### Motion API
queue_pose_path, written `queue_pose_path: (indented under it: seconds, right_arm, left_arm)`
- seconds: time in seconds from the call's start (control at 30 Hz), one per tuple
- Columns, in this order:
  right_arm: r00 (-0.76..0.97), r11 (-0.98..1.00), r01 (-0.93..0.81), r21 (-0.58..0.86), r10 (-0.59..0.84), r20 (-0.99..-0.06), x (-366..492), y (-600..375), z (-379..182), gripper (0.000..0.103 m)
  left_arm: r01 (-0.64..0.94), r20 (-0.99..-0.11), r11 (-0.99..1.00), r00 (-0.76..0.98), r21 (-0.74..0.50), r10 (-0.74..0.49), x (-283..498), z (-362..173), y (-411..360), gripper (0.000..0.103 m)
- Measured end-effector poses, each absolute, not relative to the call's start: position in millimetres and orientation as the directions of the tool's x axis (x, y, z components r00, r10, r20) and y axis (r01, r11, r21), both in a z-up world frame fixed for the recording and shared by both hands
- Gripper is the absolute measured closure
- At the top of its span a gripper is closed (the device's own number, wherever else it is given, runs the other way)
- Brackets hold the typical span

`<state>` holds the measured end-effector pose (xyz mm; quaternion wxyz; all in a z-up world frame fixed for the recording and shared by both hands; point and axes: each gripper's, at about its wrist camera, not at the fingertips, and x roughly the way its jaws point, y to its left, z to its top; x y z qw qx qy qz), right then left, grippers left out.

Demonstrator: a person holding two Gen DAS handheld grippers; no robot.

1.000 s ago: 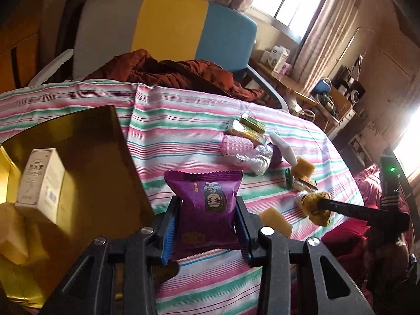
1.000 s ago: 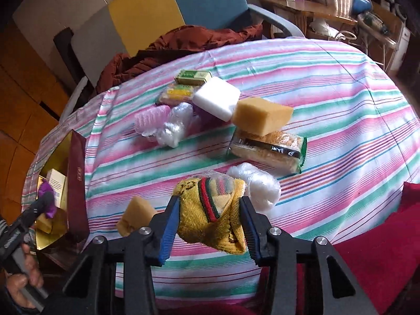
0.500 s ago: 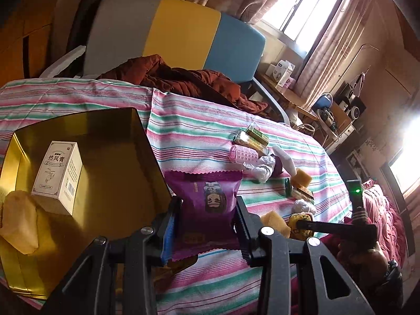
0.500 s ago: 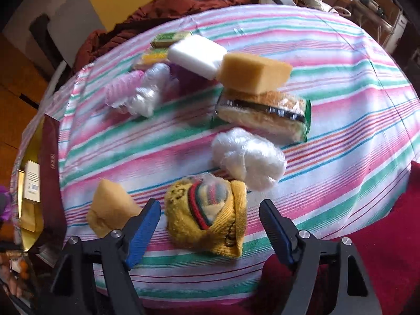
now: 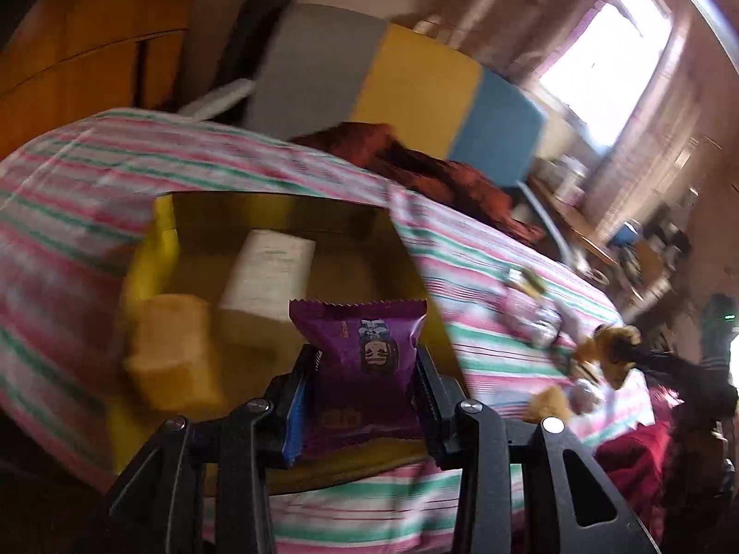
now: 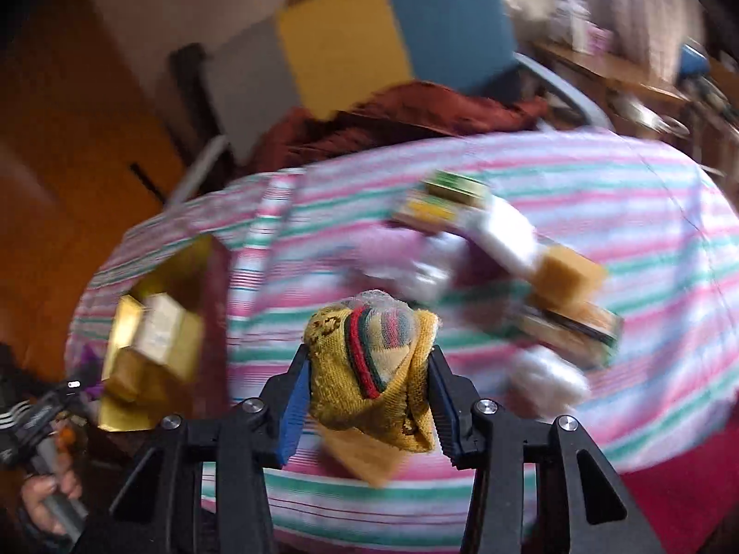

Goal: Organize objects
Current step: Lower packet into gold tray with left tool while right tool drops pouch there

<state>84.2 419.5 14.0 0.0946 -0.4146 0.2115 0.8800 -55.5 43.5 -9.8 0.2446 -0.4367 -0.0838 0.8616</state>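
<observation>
- Gold box (image 5: 152,249) open on the striped tablecloth (image 5: 485,277), at the table's left end in the left wrist view.
- Inside the box: a white carton (image 5: 268,272) lying toward the back, a yellow sponge block (image 5: 171,355) just in front and to the left of it.
- Left gripper (image 5: 365,383) clenched on a purple snack packet (image 5: 365,364), held upright over the box's near right corner, above the rim.
- Right gripper (image 6: 369,383) closing on a yellow knit sock bundle (image 6: 374,369), pads pressed on both its sides, lifted clear of the cloth; a tan sponge (image 6: 365,457) on the cloth just below it.
- Same gold box (image 6: 134,323) at far left in the right wrist view, carton (image 6: 159,328) visible inside; blurred.
- Loose on the cloth, outside any container: green and yellow packets (image 6: 443,194), a white block (image 6: 503,235), a tan sponge (image 6: 570,277) resting on a wrapped bread pack (image 6: 572,328), a white plastic wad (image 6: 549,378).
- Details of the loose pile smeared by motion blur.
</observation>
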Motion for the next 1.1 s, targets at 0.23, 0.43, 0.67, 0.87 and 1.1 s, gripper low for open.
queue_pose_path:
  seconds: [0.23, 0.43, 0.67, 0.87, 1.1]
  right_arm:
    - [-0.639, -0.926, -0.039, 0.377, -0.266, -0.721, 11.5, 311.4, 18.4, 0.046]
    - [-0.557, -0.906, 0.070, 0.417, -0.382, -0.738, -24.9, 245.6, -2.1, 0.030]
    - [-0.515, -0.931, 0.095, 0.351, -0.348, -0.783, -20.5, 221.1, -20.1, 0.011]
    - [-0.633, -0.981, 0.119, 0.156, -0.196, -0.749, -0.4, 202.9, -10.5, 0.000]
    - [-0.701, -0.999, -0.013, 0.031, -0.013, -0.713, 7.6, 205.9, -14.4, 0.000]
  left_arm:
    - [-0.197, -0.768, -0.916, -0.500, -0.348, 0.400, -74.9, -40.2, -9.9, 0.046]
    - [-0.115, -0.766, -0.923, -0.524, -0.368, 0.371, -75.5, -48.8, -36.1, 0.041]
    - [-0.071, -0.750, -0.933, -0.573, -0.354, 0.329, -75.6, -41.2, -50.9, 0.041]
    - [-0.112, -0.725, -0.949, -0.621, -0.294, 0.298, -68.0, -24.6, -32.9, 0.041]
    - [-0.143, -0.718, -0.969, -0.651, -0.204, 0.247, -53.7, -15.4, -13.3, 0.041]
